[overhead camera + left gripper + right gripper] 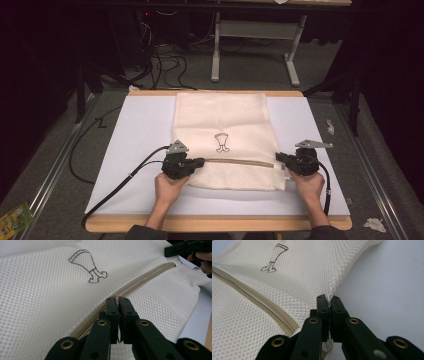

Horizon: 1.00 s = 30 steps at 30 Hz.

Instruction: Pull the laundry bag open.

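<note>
High view: mesh bag [220, 125] lies flat on the counter [140, 130], long axis running away; left fingers [117, 305] clamp its zip [147, 277], right fingers [329, 305] pinch its edge.

My left gripper [199, 162] and right gripper [280, 158] lie low and level, jaws clamped tight, pointing toward each other, forearms parallel.

The mesh bag [50, 302] in front of me is cream cloth, an open honeycomb weave that looks soft and matt, with a smooth beige woven zipper tape [147, 275] running across it. My jaws are black matt plastic set with shiny brass-coloured rivets. The bag lies on a smooth, matt white sheet [140, 125] over a table [215, 223] with a pale wood edge.
</note>
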Tool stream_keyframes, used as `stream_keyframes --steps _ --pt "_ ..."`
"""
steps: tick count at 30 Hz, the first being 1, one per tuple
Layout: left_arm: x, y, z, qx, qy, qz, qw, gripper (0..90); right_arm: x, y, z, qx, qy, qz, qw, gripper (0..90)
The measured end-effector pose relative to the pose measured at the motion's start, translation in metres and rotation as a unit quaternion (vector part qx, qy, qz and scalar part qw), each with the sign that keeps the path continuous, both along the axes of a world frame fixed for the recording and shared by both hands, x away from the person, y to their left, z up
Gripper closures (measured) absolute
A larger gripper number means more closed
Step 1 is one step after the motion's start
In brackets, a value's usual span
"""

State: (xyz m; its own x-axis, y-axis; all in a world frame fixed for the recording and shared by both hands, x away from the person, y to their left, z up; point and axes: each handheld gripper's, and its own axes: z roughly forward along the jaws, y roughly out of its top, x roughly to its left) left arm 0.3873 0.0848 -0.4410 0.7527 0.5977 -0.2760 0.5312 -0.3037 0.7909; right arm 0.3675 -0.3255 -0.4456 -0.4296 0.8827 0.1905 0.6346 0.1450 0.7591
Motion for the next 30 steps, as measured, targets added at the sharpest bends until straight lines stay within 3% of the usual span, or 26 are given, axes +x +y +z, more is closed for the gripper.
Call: stream_keyframes --steps 30 --pt "0.001 0.014 -0.001 -0.004 0.007 0.015 0.9999 86.9 -0.002 -0.006 -0.001 0.004 -0.002 -0.007 1.0 88.6"
